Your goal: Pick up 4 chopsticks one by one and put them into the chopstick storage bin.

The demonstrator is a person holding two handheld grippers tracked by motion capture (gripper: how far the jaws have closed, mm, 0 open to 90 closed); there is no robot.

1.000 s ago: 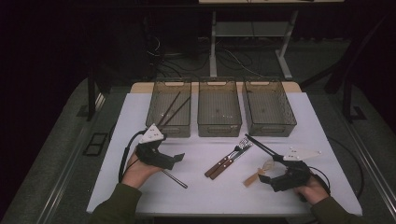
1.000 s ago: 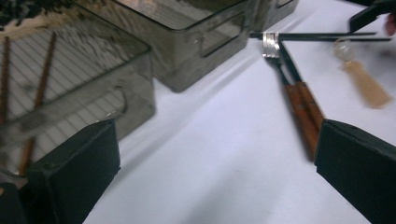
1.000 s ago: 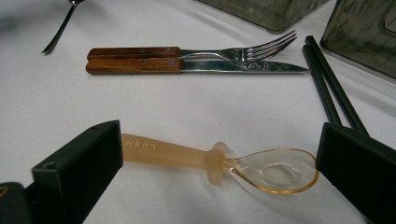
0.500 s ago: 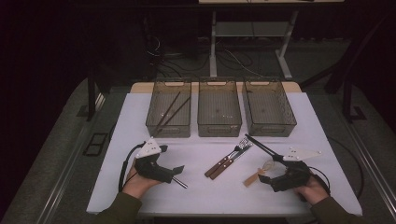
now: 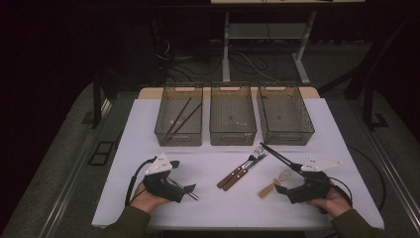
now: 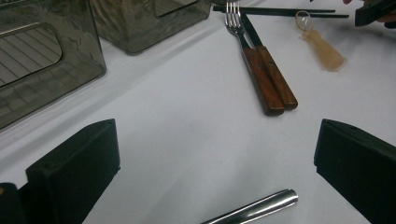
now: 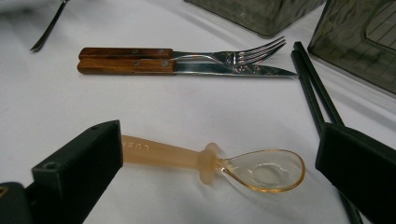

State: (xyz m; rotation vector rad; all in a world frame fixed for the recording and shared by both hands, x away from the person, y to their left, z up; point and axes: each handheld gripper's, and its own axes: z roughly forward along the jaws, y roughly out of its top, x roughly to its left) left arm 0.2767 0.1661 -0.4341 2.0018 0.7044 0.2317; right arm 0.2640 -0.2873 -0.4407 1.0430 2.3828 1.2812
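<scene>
High view: both grippers rest low on the white bench (image 5: 317, 124), cutlery between them. Left gripper view: jaws gape around a steel handle (image 6: 261, 210), lined up to pinch it. Right gripper view: jaws stand open flanking the amber spoon (image 7: 210, 163), poised to grab.

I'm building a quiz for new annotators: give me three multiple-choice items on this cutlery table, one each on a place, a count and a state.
1. Where do the loose chopsticks lie?
A. in the middle bin
B. on the table before the right bin
C. beside the left hand-held gripper

2. How many bins stand in the row?
A. two
B. three
C. four

3. The right hand-held gripper is:
A. open around the amber spoon
B. shut on the fork
C. shut, empty

Key: B, they lie on the white cover; B, three side by side; A, jaws stand apart either side.
</scene>
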